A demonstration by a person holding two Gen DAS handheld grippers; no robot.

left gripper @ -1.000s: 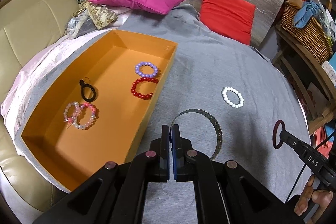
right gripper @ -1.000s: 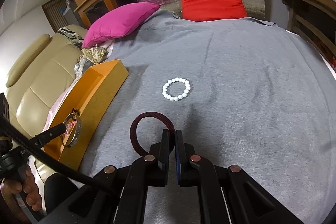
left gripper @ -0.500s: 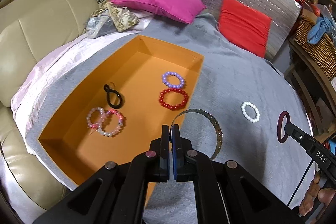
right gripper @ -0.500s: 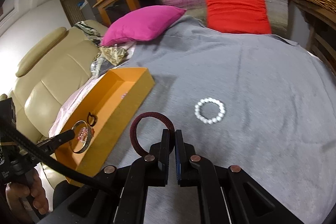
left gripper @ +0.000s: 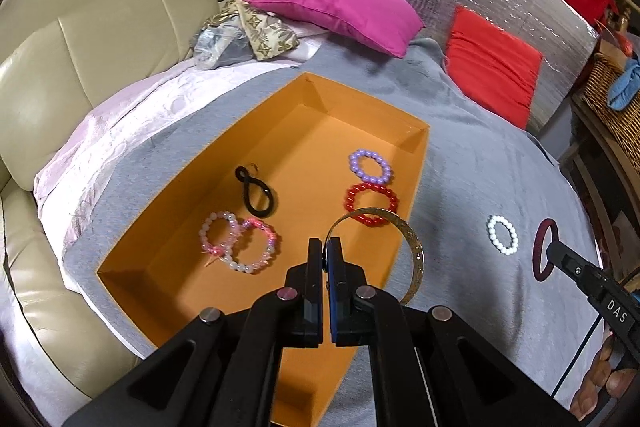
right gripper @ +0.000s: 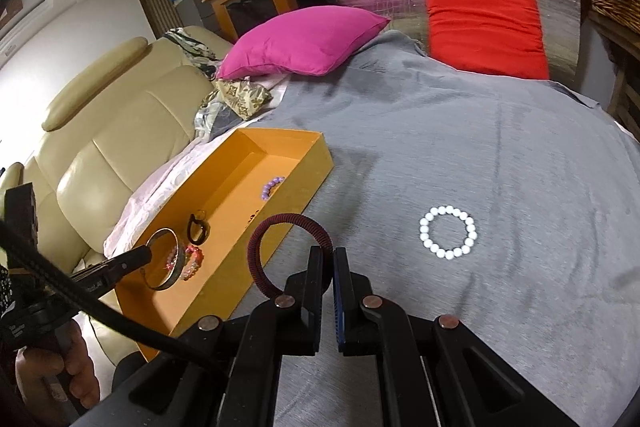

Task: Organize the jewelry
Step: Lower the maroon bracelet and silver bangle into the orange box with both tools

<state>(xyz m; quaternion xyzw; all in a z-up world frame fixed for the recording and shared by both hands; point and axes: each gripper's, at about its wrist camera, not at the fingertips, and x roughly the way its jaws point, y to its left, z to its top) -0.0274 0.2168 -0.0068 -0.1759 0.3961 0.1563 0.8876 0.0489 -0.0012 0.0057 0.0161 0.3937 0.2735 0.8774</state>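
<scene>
My left gripper (left gripper: 325, 247) is shut on a thin gold bangle (left gripper: 416, 251) and holds it in the air over the near right part of the orange box (left gripper: 416, 183). In the box lie a purple bead bracelet (left gripper: 370, 167), a red bead bracelet (left gripper: 370, 203), a black hair tie (left gripper: 256, 193) and two pink bead bracelets (left gripper: 240, 247). My right gripper (right gripper: 332, 255) is shut on a dark red hair tie (right gripper: 280, 227), held above the grey cloth just right of the box (right gripper: 288, 203). A white bead bracelet (right gripper: 448, 233) lies on the cloth; it also shows in the left wrist view (left gripper: 502, 237).
The box sits on a grey cloth (right gripper: 500, 155) over a bed. A beige sofa (left gripper: 80, 39) stands to the left. A pink pillow (left gripper: 340, 11) and a red cushion (left gripper: 492, 67) lie at the back. A wicker basket (left gripper: 612, 103) stands on the right.
My left gripper has moved left with the bangle, from over the grey cloth to over the box. My right gripper has moved left toward the box with the dark red hair tie.
</scene>
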